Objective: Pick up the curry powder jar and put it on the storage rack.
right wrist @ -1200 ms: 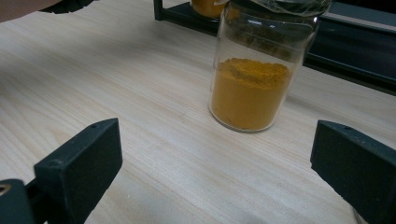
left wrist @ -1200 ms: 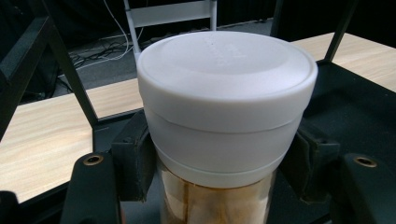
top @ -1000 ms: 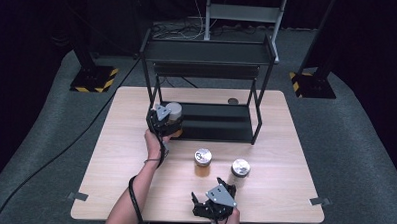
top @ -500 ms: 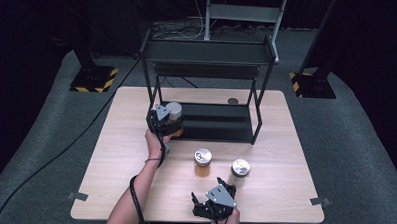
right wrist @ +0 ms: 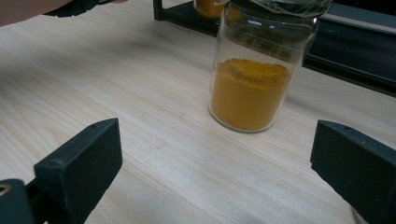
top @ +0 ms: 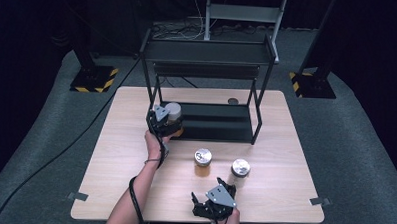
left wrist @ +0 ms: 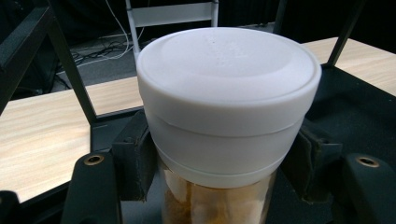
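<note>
1. The left tongs (top: 167, 125) squeeze the white-lidded jar (left wrist: 227, 116) just under its lid. The jar stands straight up, lid on top, at the left end of the black rack's (top: 216, 123) bottom shelf
2. Two more jars stand on the tabletop (top: 120, 154), the yellow-powder jar (right wrist: 254, 70) upright too
3. The right tongs (top: 209, 205) sit wide open, holding nothing, near the front edge
</note>
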The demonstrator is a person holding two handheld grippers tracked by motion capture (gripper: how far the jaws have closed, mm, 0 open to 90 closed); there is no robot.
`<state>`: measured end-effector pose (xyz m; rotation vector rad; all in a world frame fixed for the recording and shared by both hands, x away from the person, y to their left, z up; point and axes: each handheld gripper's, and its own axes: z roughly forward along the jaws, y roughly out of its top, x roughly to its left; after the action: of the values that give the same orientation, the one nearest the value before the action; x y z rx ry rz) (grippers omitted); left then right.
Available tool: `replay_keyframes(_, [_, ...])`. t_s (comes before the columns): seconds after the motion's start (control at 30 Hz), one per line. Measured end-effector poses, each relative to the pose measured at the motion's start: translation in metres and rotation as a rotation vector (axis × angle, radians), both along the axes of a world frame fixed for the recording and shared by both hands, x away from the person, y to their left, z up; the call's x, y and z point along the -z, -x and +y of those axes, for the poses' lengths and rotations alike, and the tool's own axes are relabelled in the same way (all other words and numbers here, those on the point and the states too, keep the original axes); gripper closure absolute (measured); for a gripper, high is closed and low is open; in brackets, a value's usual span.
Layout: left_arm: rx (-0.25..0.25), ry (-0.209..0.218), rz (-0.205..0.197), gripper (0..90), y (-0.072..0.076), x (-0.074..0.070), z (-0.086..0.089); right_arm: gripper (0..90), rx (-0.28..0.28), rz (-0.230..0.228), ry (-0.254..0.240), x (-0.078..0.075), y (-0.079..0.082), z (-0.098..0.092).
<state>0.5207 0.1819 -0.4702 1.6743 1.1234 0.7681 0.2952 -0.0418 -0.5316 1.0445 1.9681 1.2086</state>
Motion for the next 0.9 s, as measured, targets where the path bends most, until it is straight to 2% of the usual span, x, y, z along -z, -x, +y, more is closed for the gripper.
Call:
replay_keyframes(0.37, [-0.007, 0.005, 0.001, 34.6, 0.0004, 0.0001, -0.0002, 1.7, 0.0, -0.001, -0.001, 0.0, 0.0001, -0.0001])
replay_keyframes(0.63, [-0.018, 0.002, 0.018, 34.1, 0.0021, -0.0016, -0.0008, 1.7, -0.001, 0.0, -0.001, 0.0, 0.0001, -0.0001])
replay_keyframes(0.8, [-0.021, -0.012, 0.031, 26.9, 0.0059, -0.0025, -0.0017, 1.7, -0.002, 0.0, 0.0, 0.0, 0.0001, 0.0])
replay_keyframes(0.9, [-0.006, -0.02, 0.046, 22.7, 0.0082, -0.0036, -0.0034, 1.7, -0.002, 0.0, -0.001, 0.0, 0.0001, -0.0001])
